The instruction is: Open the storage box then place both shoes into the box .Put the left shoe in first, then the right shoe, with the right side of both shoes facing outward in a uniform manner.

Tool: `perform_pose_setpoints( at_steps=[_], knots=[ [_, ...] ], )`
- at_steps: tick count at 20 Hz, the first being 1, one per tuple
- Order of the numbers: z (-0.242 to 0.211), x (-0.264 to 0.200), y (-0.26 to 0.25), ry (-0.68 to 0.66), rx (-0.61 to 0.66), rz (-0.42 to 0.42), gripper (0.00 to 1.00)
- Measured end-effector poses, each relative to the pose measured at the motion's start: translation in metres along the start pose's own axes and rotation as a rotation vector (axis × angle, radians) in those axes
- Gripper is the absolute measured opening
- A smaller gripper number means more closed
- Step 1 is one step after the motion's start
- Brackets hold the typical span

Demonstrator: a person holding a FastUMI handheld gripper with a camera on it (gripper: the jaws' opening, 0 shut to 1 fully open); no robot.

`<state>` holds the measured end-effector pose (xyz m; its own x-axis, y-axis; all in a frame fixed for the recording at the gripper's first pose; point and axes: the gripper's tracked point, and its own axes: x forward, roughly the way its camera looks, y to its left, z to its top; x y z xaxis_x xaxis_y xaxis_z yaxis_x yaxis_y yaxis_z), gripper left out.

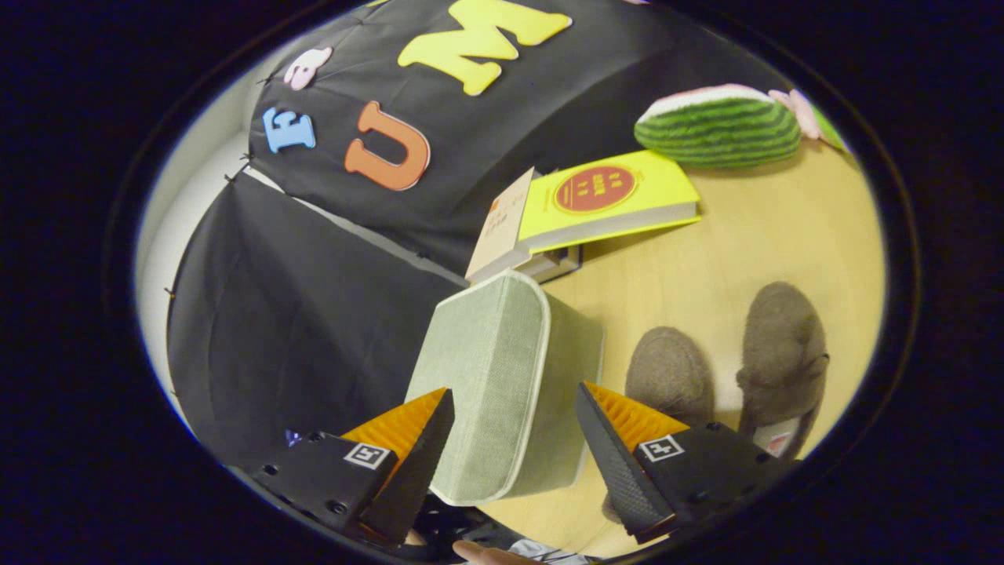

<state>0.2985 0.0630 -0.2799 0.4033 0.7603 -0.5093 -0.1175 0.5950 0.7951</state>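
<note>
The storage box (502,377), a pale green fabric-covered one with light piping along its edges, stands on the wooden surface (753,235) right in front of the claw (514,408). Its lid is closed, and its near end reaches in between the two fingers, which are spread wide with a gap on either side of the box (neither finger can be seen touching the fabric). The box's far end runs away from the claw toward the booth's black cloth wall (314,314), which rises just beside the box on its left.

To the right of the box, on the same surface, lie the two shoes, both fuzzy grey-brown slippers. The nearer one (669,365) sits just beside the box and is partly hidden behind the right finger. The other slipper (780,345) lies a little farther right, close to the first but apart from it, with a pale patch showing at its near end.

Beyond the box, a yellow book (608,196) with a red round emblem on its cover rests on top of another book (561,263), the pair lying near the wall. Farther back still sits a plush watermelon slice (718,125), green-striped with a pale top. At the very bottom, below the fingers, part of a person's hand (486,554) shows.
</note>
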Motion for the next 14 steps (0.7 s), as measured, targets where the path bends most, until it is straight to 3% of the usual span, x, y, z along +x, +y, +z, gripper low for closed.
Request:
perform_pose_setpoints(
  at_steps=[10,12,14],
  knots=[
    [0.008,0.055,-0.003,0.181,0.253,0.279,0.99],
    [0.007,0.057,-0.001,0.204,0.279,0.311,0.96],
    [0.007,0.057,0.001,0.205,0.278,0.325,0.87]
  ],
)
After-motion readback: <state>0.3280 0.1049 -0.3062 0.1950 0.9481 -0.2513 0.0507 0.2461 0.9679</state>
